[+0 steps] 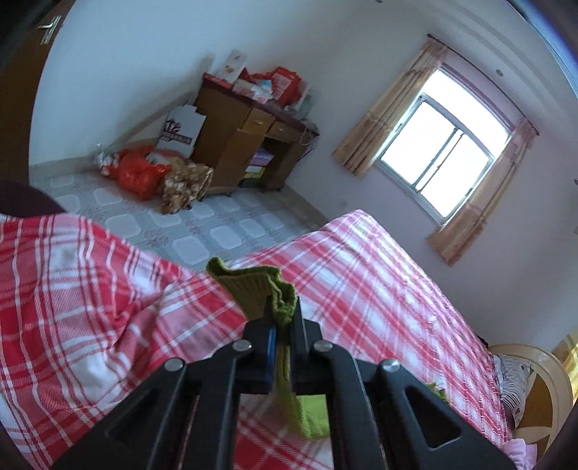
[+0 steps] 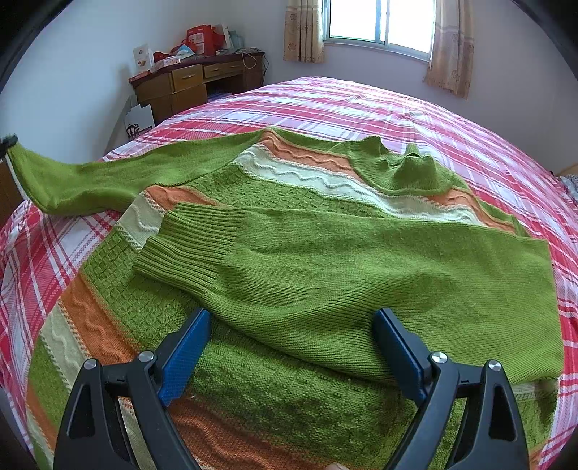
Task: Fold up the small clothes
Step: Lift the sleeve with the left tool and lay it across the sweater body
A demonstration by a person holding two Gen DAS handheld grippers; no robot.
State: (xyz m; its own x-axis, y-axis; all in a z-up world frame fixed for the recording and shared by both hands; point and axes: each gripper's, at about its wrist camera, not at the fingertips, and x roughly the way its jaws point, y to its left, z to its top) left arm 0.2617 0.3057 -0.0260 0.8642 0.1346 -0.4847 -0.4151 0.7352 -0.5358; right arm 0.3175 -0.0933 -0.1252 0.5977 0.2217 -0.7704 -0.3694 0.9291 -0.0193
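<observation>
The green sweater [image 2: 289, 260] lies spread on the bed [image 2: 361, 97], collar toward the window [image 2: 379, 21]. At its left, the left gripper [image 1: 283, 311] has its jaws clenched on the raised sleeve cuff [image 1: 260, 289]. The other sleeve [image 2: 325, 274] lies folded across the chest. Over the hem, the right gripper [image 2: 292, 347] hangs with jaws released.
</observation>
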